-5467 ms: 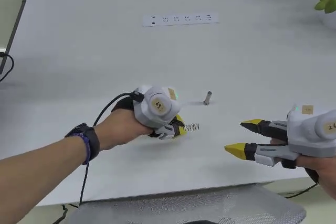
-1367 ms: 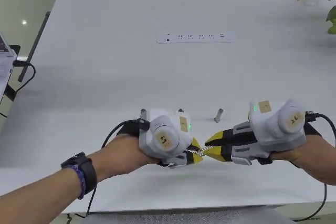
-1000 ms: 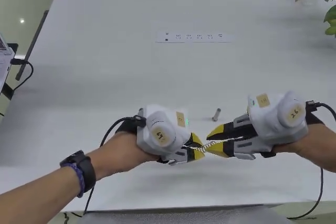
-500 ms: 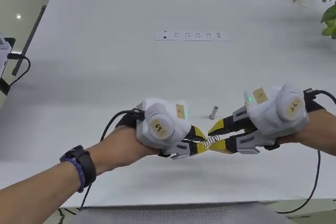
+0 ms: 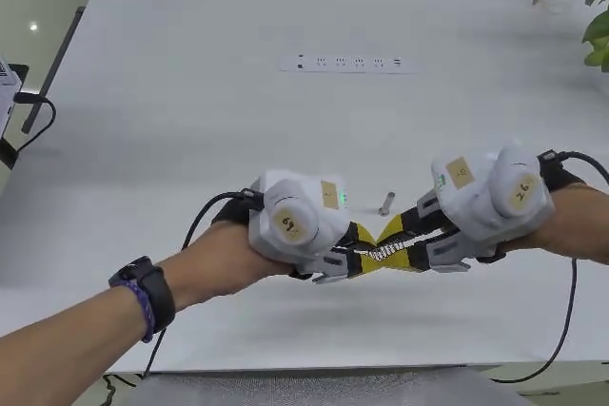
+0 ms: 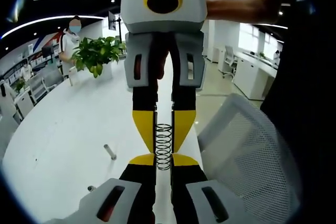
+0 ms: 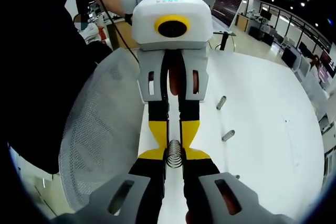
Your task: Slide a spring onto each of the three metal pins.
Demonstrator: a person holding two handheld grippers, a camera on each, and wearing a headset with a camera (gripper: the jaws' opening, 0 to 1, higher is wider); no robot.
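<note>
The spring [image 5: 385, 253] is a short coil of thin bright wire, open-wound, so you can count its turns. It hangs above the near part of the smooth white table [image 5: 190, 102], caught between two white plastic grippers with black jaws tipped in yellow wedges. Its long axis runs left to right across the person's front, rising slightly toward the right, one end in each tool. The left gripper [image 5: 360, 249] is clamped on the left end and the right gripper [image 5: 395, 246] is pinched on the other, so the yellow tips nearly meet nose to nose. A small grey metal pin [image 5: 386, 204] lies on the table just beyond them. The left hand [image 5: 224, 259] wraps its gripper's round body, forearm reaching in from the lower left, while the right hand [image 5: 561, 221] comes in level from the right.
</note>
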